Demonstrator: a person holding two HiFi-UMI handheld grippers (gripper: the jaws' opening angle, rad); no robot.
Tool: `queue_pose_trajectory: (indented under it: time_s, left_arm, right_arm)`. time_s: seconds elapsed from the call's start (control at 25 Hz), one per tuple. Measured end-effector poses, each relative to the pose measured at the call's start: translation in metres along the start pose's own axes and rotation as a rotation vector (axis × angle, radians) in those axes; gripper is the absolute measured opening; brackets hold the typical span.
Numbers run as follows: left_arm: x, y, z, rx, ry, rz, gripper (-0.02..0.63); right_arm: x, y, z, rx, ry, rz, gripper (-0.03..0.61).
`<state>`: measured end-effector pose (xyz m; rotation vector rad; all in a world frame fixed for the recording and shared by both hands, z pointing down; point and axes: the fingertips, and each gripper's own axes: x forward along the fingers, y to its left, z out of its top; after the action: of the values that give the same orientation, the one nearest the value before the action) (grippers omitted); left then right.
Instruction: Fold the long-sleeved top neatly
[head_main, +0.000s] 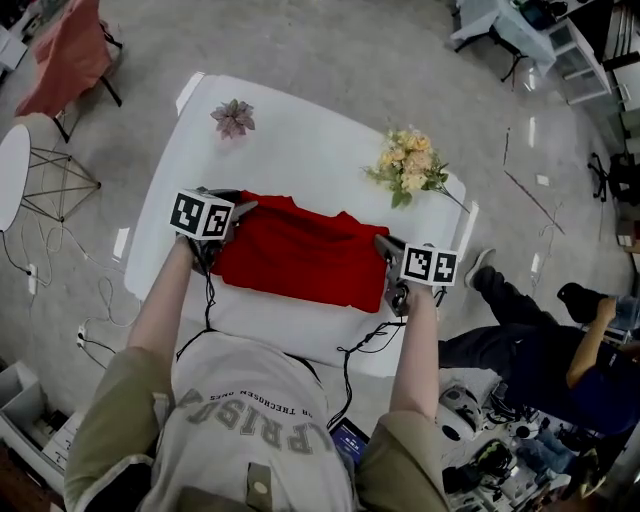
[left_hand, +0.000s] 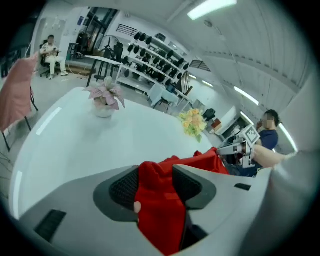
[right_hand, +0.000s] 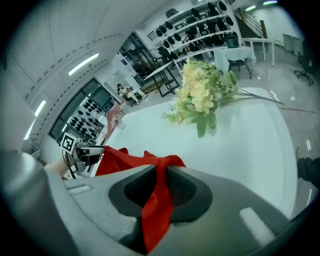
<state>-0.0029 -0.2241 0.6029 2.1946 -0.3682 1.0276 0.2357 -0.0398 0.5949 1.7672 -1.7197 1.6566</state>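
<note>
The table (head_main: 300, 130) is a glossy white slab with rounded corners, smooth enough to throw back the ceiling lights. The top (head_main: 300, 255) is soft, matt red cloth. It lies as a broad, roughly rectangular band across the near half of the table, its far edge wavy and its surface lightly creased. A strip of bare white runs between it and the near edge.

The far half of the table is mostly open. A small pink-leaved plant (head_main: 232, 117) in a pale pot stands near the far left corner. A bunch of yellow flowers (head_main: 410, 160) with green leaves and long stems lies near the far right corner. Both are well apart from the top. The floor around is grey and polished, and a seated person (head_main: 540, 340) is off the right edge.

The left tongs (head_main: 245, 206) are at the top's left end, close to the left edge of the table. In the left gripper view, the left tongs (left_hand: 155, 172) stand apart with a thick bunch of red cloth loose between them, and one ribbed dark pad (left_hand: 124, 187) is bare. The right tongs (head_main: 381, 241) are at the top's right end. In the right gripper view, the right tongs (right_hand: 161, 167) are nearly together and pinch a thin gathered fold of the top at their tips. A narrow red strip hangs down between the pads.
</note>
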Motion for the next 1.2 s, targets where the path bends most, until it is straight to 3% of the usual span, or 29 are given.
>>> queue_pose_trajectory:
  time_s: [0.04,0.12,0.2,0.32,0.4,0.48,0.6,0.88,0.96,1.04,1.2]
  left_arm:
    - [-0.003,0.000,0.002,-0.009,-0.020,-0.016,0.206]
    - [-0.012,0.001,0.002,0.056,-0.020,0.002,0.222]
    - [-0.023,0.002,-0.001,0.248,0.028,0.080,0.222]
    - [-0.031,-0.008,-0.008,0.637,0.135,0.151,0.222]
    - [-0.028,-0.031,-0.010,0.825,0.175,0.074,0.222]
    - [-0.020,-0.058,-0.013,0.923,0.197,-0.050,0.215]
    - [-0.001,-0.071,-0.022,1.019,0.274,-0.119,0.198]
    - [0.017,-0.038,-0.034,1.152,0.480,-0.024,0.128]
    - [0.019,-0.033,-0.032,1.164,0.480,-0.013,0.085]
    - [0.018,-0.030,-0.030,1.159,0.467,-0.010,0.040]
    - [0.013,-0.026,-0.015,1.116,0.379,0.012,0.021]
  right_arm:
    - [-0.001,0.001,0.003,-0.010,-0.011,0.002,0.070]
    - [-0.006,0.004,0.009,-0.075,-0.028,-0.007,0.250]
    - [-0.013,0.007,0.013,-0.230,-0.032,-0.036,0.262]
    - [-0.017,0.025,0.008,-0.618,0.046,-0.059,0.262]
    - [-0.012,0.042,-0.005,-0.885,0.160,-0.031,0.261]
    - [-0.003,0.057,-0.021,-1.045,0.267,0.027,0.259]
    - [0.010,0.067,-0.038,-1.112,0.370,0.117,0.255]
    - [0.028,0.042,-0.051,-1.189,0.524,0.092,0.214]
    - [0.031,0.037,-0.049,-1.214,0.529,0.067,0.152]
    - [0.032,0.034,-0.042,-1.227,0.511,0.040,0.028]
    - [0.029,0.034,-0.022,-1.204,0.441,0.014,0.011]
